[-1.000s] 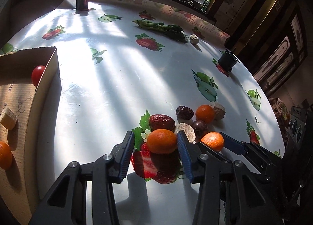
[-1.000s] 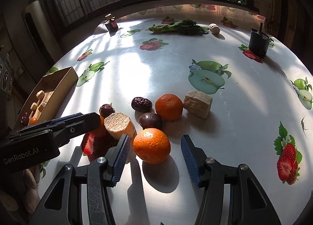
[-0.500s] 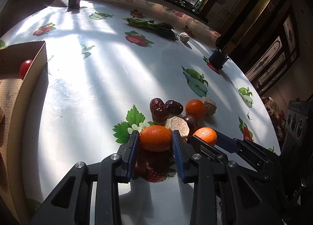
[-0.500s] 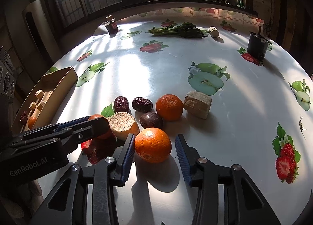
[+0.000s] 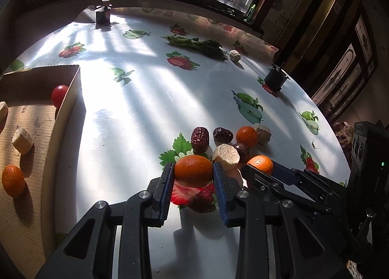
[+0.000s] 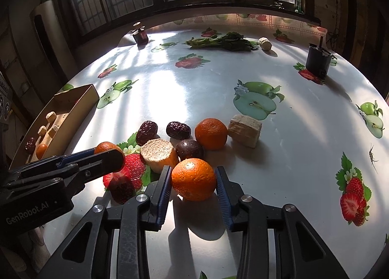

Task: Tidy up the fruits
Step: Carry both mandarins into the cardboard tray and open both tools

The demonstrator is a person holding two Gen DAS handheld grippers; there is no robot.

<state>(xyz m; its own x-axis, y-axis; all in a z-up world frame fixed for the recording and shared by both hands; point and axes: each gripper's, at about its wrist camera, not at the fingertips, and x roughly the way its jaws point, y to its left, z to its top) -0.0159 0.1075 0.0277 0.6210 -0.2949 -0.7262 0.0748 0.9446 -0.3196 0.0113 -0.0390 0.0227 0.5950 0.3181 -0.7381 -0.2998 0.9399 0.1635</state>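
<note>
My left gripper [image 5: 193,172] is shut on an orange [image 5: 193,170] and holds it just above the table's strawberry print. My right gripper [image 6: 193,181] is shut on another orange [image 6: 193,179], which still rests on the table. Behind them lie a third orange [image 6: 211,130], two red dates [image 6: 146,129] [image 6: 178,130], a dark passion fruit [image 6: 189,149], a cut tan stub [image 6: 157,154] and a tan block [image 6: 245,130]. A cardboard box [image 5: 64,104] at the left holds an orange [image 5: 12,180], a tomato [image 5: 59,94] and tan pieces.
Far across the round table [image 6: 184,89] lie green stalks [image 6: 220,42], a cork-like piece [image 6: 265,43], a black pot [image 6: 317,60] at the right edge and a small dark jar [image 6: 140,33]. Windows line the far side.
Both grippers have closed from open onto their oranges. The left gripper has lifted its orange slightly and pulled back; a red date beside it has shifted.
</note>
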